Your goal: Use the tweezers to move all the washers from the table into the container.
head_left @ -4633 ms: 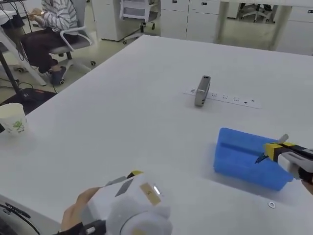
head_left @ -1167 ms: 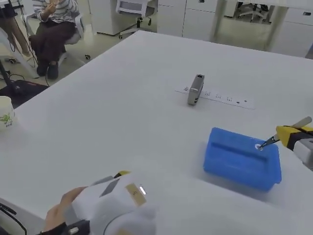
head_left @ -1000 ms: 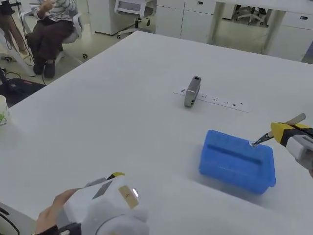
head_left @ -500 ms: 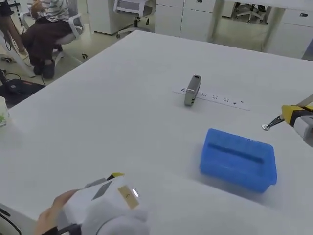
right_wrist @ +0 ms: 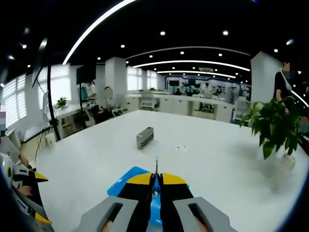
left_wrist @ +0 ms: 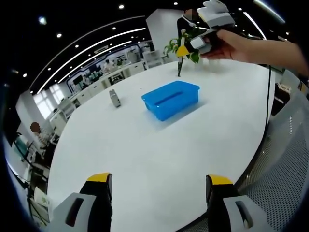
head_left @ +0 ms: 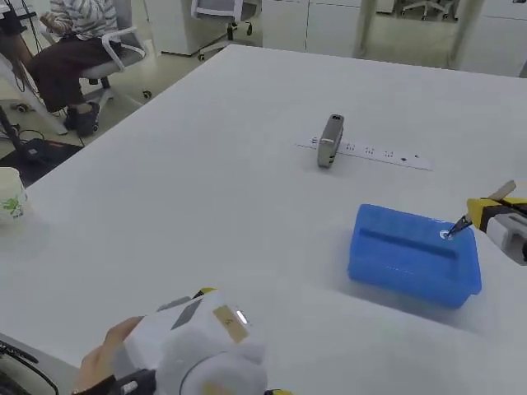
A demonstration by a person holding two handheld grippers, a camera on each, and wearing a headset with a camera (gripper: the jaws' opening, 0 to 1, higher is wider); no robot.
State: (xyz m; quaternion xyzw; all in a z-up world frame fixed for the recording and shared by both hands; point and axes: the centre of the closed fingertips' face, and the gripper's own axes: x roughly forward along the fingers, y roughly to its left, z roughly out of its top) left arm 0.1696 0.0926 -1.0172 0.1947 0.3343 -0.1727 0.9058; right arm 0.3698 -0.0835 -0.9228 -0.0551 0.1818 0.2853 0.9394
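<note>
The blue container (head_left: 412, 262) stands on the white table (head_left: 206, 189) at the right. My right gripper (head_left: 487, 208) is shut on the tweezers (head_left: 458, 225). Their tip holds a small washer (head_left: 445, 235) over the container's right end. In the right gripper view the shut right gripper (right_wrist: 155, 180) clamps the tweezers (right_wrist: 156, 168) above the container (right_wrist: 124, 185). My left gripper (head_left: 216, 322) rests low at the near edge. Seen in its own view, the left gripper (left_wrist: 157, 193) stands open with nothing in it, facing the container (left_wrist: 171, 99) and the right gripper (left_wrist: 186, 50).
A grey block (head_left: 331, 140) lies on a white power strip (head_left: 379, 154) beyond the container. A paper cup (head_left: 10, 202) stands at the far left edge. A person (head_left: 70, 41) sits on a chair past the table. A potted plant (right_wrist: 275, 126) stands to the right.
Half a second ago the tweezers' tip, with the washer, hung beyond the container's far right corner. Now it is over the container's right end. The left gripper has stayed put.
</note>
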